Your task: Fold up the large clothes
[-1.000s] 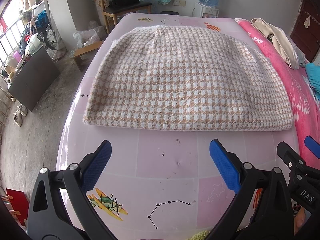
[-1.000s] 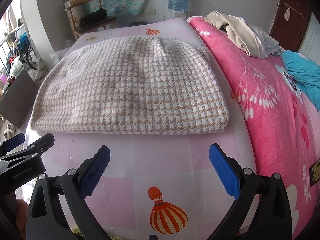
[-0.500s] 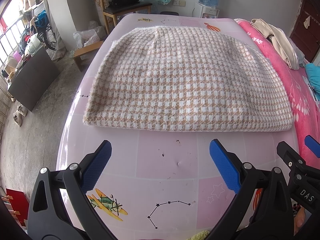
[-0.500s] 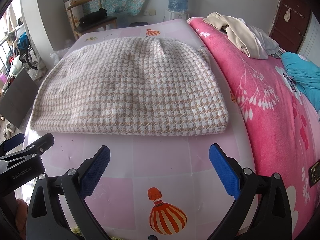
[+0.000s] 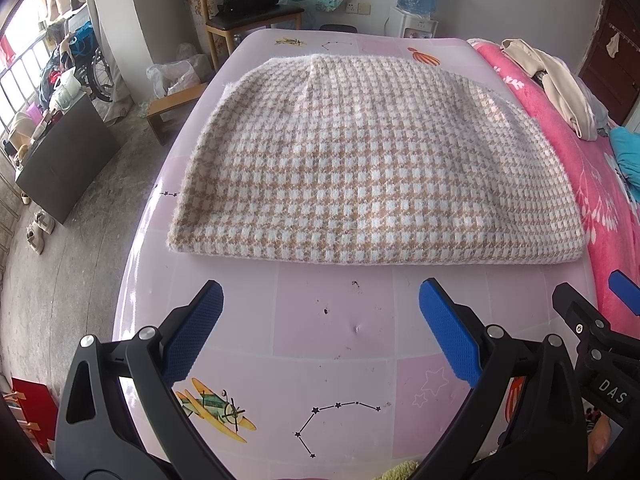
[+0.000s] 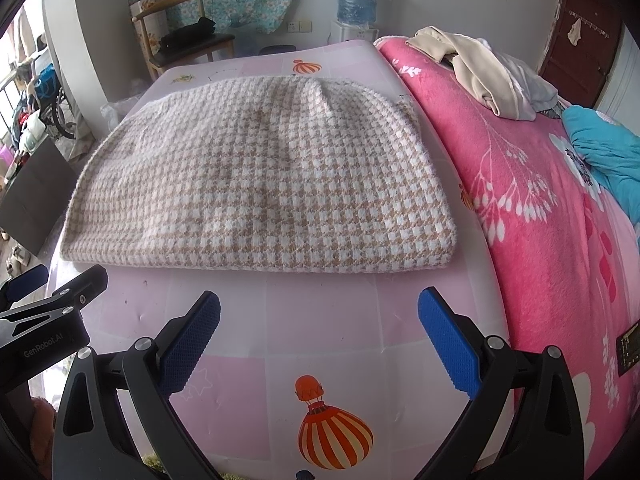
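since the houndstooth garment (image 5: 376, 168) lies folded at twelve o'clock, left gripper (image 5: 320, 332) and right gripper (image 6: 318, 332) hover released, likely finished.

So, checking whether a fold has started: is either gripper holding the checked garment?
No, the left gripper and right gripper both hang open over bare mat, short of the checked garment.
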### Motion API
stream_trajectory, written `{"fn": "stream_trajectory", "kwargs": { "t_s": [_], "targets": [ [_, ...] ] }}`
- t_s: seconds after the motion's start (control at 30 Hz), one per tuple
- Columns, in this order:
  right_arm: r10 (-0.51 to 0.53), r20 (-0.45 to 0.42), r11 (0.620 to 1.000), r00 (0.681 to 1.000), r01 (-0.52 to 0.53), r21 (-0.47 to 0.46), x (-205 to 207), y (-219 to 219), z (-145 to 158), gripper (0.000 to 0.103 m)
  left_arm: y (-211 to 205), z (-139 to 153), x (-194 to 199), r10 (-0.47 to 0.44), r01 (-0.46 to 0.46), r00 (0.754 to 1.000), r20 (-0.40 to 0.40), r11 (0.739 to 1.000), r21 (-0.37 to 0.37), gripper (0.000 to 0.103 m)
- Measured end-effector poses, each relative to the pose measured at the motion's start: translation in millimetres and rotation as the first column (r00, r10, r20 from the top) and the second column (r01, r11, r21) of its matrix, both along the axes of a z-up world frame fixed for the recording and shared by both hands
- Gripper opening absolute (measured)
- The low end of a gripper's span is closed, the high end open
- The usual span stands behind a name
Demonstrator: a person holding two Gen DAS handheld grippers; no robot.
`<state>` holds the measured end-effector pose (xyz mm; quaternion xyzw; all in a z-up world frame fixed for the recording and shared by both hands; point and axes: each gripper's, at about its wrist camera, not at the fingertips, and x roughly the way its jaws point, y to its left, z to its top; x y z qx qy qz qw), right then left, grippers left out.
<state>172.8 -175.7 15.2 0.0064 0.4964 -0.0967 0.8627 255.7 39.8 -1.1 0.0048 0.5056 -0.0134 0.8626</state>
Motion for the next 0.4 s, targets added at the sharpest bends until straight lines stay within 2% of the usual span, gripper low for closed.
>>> {"fn": "stream_trajectory", "kwargs": {
  "t_s": [0.4],
  "targets": [
    [-0.002,0.001,1.000,1.000,0.002,-0.003,-1.0,1.9,-1.1,0.097,-0.3,-1.1,0.0,0.007,-0.007,1.000,-0.005,1.000,-0.003,0.095]
  ]
}}
